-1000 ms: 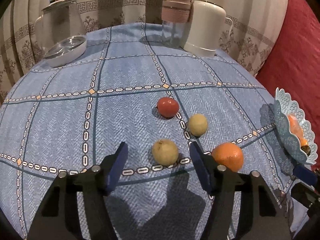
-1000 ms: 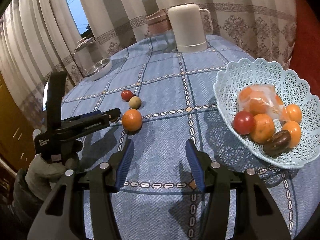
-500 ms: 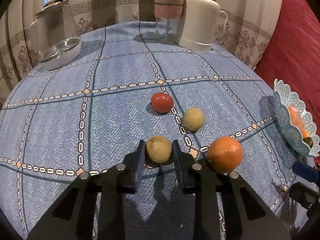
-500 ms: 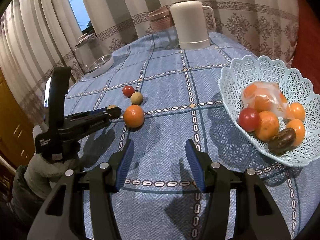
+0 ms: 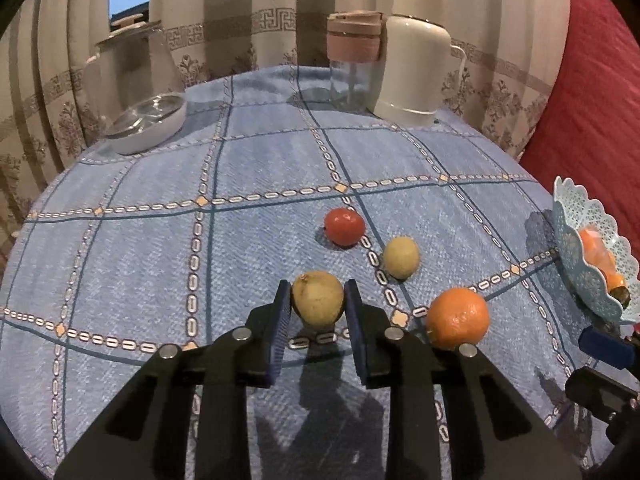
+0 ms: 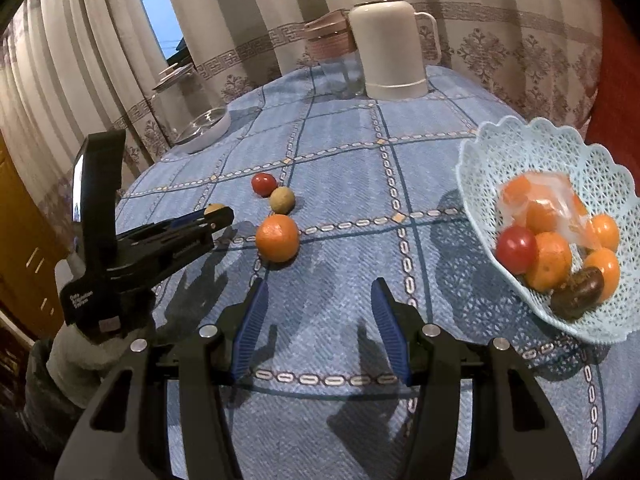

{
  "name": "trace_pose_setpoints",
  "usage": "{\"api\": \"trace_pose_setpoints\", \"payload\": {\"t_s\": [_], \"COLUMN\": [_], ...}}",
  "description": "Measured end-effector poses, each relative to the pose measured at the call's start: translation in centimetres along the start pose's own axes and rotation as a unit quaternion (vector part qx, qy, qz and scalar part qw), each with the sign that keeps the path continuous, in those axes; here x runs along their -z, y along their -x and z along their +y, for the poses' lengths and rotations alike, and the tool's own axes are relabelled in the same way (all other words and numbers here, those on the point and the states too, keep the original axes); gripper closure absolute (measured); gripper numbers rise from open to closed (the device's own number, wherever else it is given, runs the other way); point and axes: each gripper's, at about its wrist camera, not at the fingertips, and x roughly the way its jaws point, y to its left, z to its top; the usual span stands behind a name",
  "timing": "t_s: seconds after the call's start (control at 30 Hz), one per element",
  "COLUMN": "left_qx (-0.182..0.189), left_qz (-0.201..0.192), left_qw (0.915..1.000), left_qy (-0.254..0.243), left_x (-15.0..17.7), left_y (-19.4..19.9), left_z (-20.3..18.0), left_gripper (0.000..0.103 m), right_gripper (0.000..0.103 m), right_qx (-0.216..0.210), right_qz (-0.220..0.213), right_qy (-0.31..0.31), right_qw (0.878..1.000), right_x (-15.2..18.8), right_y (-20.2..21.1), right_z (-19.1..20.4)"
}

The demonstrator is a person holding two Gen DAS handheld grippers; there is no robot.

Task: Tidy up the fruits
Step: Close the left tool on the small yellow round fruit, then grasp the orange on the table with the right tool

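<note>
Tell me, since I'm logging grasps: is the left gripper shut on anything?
Yes: the left gripper is shut on the yellow fruit, fingers pressing both sides.

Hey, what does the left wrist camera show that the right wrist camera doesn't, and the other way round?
Only the left wrist view shows the left gripper shut on the yellow-green fruit.

Only the right wrist view shows inside the basket: oranges, a red fruit, a dark brown one, plus the open right gripper.

Both show the loose orange, small red fruit, small yellowish fruit and white thermos.
</note>
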Motion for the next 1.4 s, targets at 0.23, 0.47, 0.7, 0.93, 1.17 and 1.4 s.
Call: {"api": "trace_pose_setpoints", "payload": {"t_s": [0.23,0.47,0.7,0.93,1.17,1.4], "left_qx": [-0.021,-0.025,-0.033,-0.039,-0.046,-0.049], "left_qz": [-0.013,-0.018,-0.023,-0.026,-0.028,-0.027], "left_qw": [0.9997,0.9993,0.9986,0.9975,0.9969,0.9965], "left_qy": [0.003,0.021,0.036,0.052,0.058,0.063], "left_x": [0.1,-0.1,-0.2,-0.2,-0.2,-0.2], "left_y": [0.6,1.0,1.3,1.5,1.7,1.7], "left_z": [0.7,1.7,2.6,3.6,3.9,4.2], "left_gripper": [0.076,0.076,0.076,0.076,0.076,0.076], "right_gripper": [0.048,0.048,0.048,0.048,0.048,0.048], "right_qx": [0.0,0.002,0.011,0.019,0.025,0.033], "right_qz": [0.007,0.016,0.032,0.036,0.041,0.049], "right_qy": [0.027,0.04,0.052,0.056,0.06,0.062], "right_qw": [1.0,0.999,0.998,0.998,0.997,0.996], "right_x": [-1.4,-2.1,-2.6,-3.5,-3.8,-3.8], "right_y": [-1.8,-3.3,-5.1,-6.8,-8.3,-9.2], "right_z": [1.9,2.9,3.5,3.7,4.2,4.3]}}
